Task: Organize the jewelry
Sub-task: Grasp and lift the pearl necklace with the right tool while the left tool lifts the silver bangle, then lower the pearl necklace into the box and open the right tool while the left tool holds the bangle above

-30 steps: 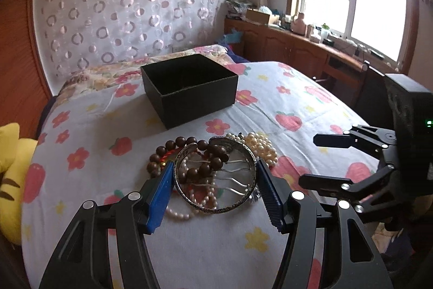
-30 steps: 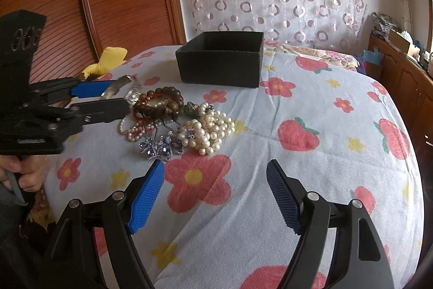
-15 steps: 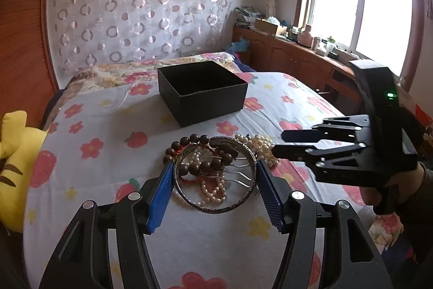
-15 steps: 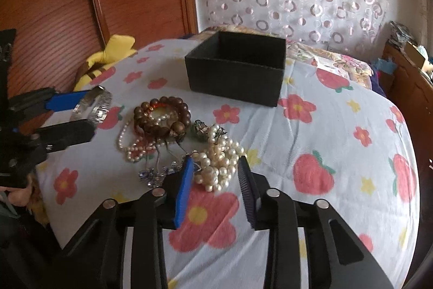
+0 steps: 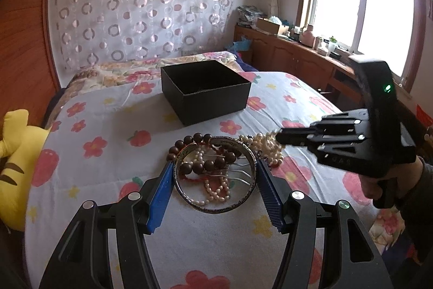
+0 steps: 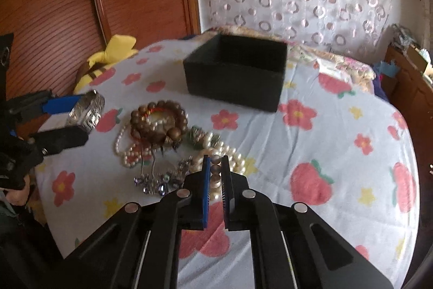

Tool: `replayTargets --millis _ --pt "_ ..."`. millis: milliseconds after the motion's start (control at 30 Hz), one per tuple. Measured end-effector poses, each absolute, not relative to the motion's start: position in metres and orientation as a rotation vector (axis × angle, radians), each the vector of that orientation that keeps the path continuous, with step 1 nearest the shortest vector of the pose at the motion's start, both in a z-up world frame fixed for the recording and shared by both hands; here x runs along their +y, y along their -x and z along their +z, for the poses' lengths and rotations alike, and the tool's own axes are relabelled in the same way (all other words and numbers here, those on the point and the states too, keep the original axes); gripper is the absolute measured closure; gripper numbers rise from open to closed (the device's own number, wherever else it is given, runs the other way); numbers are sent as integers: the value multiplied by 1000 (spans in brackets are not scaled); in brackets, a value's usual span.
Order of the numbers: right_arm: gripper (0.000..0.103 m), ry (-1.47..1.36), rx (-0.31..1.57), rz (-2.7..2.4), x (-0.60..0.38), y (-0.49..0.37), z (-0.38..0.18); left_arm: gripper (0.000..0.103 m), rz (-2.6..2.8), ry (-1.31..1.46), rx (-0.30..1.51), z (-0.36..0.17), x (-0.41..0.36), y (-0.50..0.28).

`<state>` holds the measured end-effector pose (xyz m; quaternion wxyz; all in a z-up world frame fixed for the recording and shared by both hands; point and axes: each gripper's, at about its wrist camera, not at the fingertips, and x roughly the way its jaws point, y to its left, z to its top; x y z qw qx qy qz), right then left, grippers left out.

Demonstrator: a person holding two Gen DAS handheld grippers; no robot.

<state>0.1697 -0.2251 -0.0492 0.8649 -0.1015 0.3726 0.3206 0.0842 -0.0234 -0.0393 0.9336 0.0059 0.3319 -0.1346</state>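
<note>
My left gripper (image 5: 215, 175) is shut on a silver bangle (image 5: 189, 198) and holds it above the bed; it also shows in the right wrist view (image 6: 88, 110). My right gripper (image 6: 215, 167) is shut on a white pearl strand (image 6: 215, 176) at the near edge of the jewelry pile; it shows at the right of the left wrist view (image 5: 280, 138). The pile holds a brown bead bracelet (image 6: 159, 121), small pearl strands (image 6: 130, 153) and crystal hairpins (image 6: 157, 182). An open black box (image 6: 235, 75) stands behind the pile, also seen in the left wrist view (image 5: 205, 88).
The bed carries a white sheet with flower and strawberry print (image 6: 338, 153). A yellow plush toy (image 5: 13, 167) lies at the left edge by the wooden headboard (image 6: 54, 4). A wooden cabinet (image 5: 297, 58) with clutter runs under the window.
My right gripper has moved in to the pile and closed from wide open onto the pearl strand. My left gripper has lifted slightly with the bangle still in it.
</note>
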Motion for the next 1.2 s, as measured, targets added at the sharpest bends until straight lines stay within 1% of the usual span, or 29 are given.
replayTargets --millis 300,533,833,1200 --pt "94 210 611 648 -241 -160 16 45 -276 -12 651 -26 -23 -83" --pt "94 237 518 631 -245 -159 61 45 -272 -12 622 -13 -22 -86" --pt "94 259 439 601 -244 -168 99 45 -274 -49 586 1 -29 -94" --pt "95 330 320 568 -221 -187 152 45 -271 -61 557 17 -30 -116"
